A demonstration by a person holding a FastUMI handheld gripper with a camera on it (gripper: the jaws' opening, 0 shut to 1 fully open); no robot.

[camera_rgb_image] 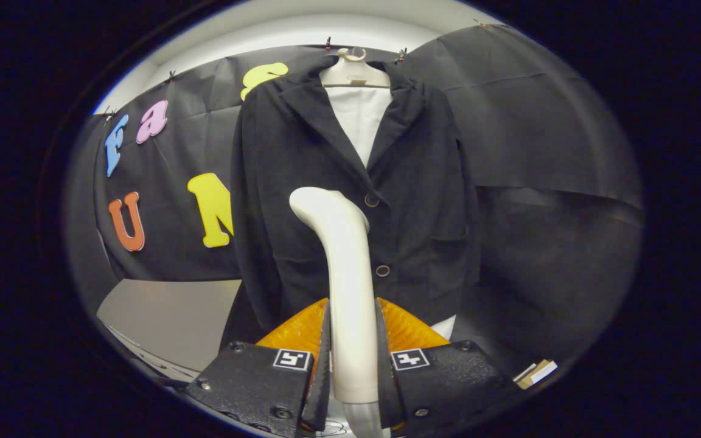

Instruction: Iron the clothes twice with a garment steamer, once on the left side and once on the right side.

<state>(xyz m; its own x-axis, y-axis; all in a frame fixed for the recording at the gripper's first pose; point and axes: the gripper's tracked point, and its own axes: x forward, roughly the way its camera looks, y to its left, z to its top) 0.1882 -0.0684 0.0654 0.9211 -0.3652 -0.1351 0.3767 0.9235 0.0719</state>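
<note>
My claw point(352, 359) clamped on steamer point(341, 286), both fingers pressing its handle | steamer upright, head against jacket point(350, 201) front beside upper button | jacket on hanger point(355, 72), facing me

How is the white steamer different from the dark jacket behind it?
The steamer is pale, smooth and hard; the jacket is dark, soft cloth. The steamer is thin, with a bent top; the jacket is wide. The steamer is squeezed between the fingers of the gripper; the jacket hangs on a hanger, beyond them. Both are upright.
</note>
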